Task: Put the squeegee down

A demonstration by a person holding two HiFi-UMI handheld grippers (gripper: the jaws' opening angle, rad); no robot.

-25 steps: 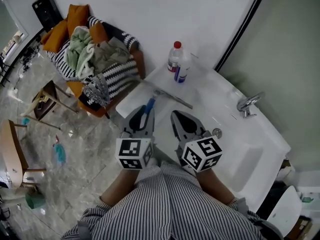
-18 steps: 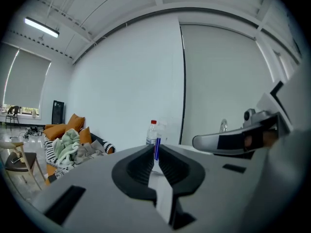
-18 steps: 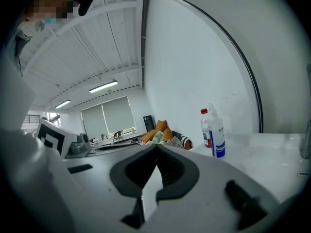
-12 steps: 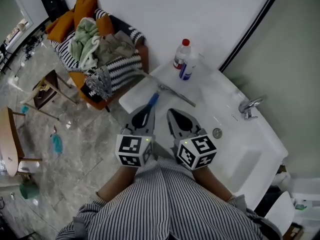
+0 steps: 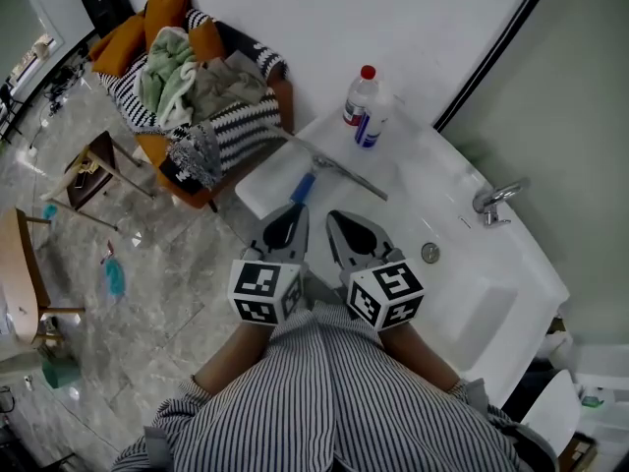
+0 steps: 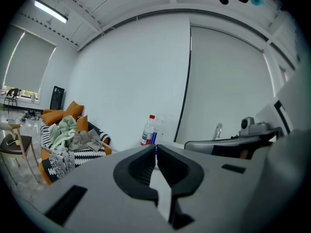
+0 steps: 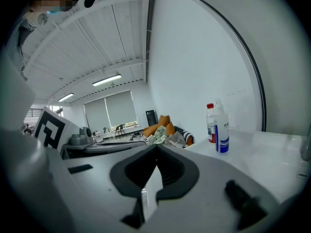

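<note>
The squeegee lies flat on the white counter. Its long blade runs along the back and its blue handle points toward me. My left gripper is shut and empty, its tips just short of the handle's end and apart from it. My right gripper hovers beside it over the counter, also shut with nothing held. In the left gripper view the jaws meet at the tips and hide the squeegee. The right gripper view shows its jaws pressed together too.
A red-capped bottle and a spray bottle stand at the counter's back by the wall. A faucet, a drain and a sink basin are to the right. An armchair piled with clothes stands left of the counter.
The left jaws stood apart around the blue handle's end; they have let go, shut and drawn back slightly. The squeegee stays on the counter. The right gripper shifted a little.
</note>
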